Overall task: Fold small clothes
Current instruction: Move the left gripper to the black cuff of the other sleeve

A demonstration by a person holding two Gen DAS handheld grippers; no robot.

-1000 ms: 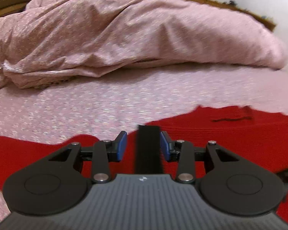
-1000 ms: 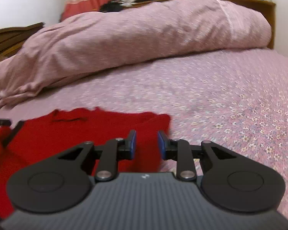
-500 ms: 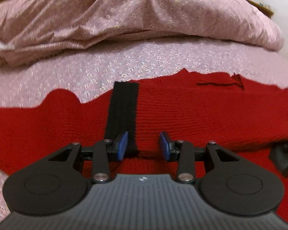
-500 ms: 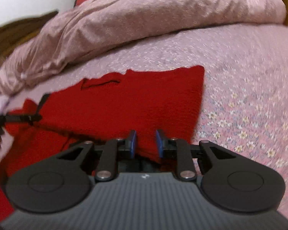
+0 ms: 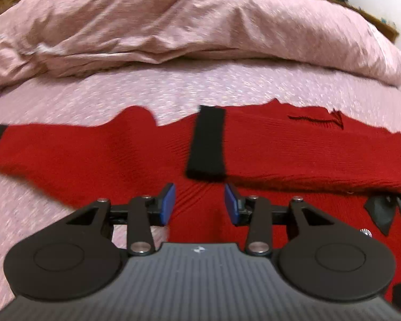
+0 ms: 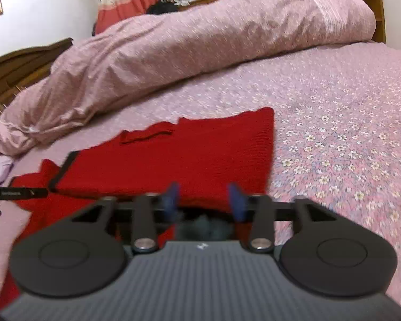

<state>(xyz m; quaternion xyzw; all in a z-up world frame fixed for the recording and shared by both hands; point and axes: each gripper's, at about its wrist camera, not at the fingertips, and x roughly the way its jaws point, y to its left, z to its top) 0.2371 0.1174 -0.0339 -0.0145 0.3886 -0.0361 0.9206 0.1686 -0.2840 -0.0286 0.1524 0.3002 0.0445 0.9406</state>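
Red knitted sweater (image 5: 294, 147) lies spread flat on the bed (image 6: 347, 133), its black cuff (image 5: 207, 144) folded in across the body. One sleeve (image 5: 66, 147) runs out sideways from the body, unfolded.

Left gripper (image 5: 199, 205): spread, nothing between the pads, poised over the sweater just on the near side of the black cuff. Its jaws have just been opening slightly. Right gripper (image 6: 204, 200): blurred, but spread; its jaws have just been opening, and no cloth is seen pinched. It stands at the sweater's near edge.

Handling, as judged: soft, light, limp knit; it will drape and stretch, not slip. Best taken at an edge or cuff, where the doubled knit gives the pads something to bite.

Surroundings: a bunched pink duvet (image 6: 200, 40) lies beyond the sweater, well apart. A black bow (image 5: 382, 211) sits on the sweater beside the left gripper and could snag. Nothing else obstructs.
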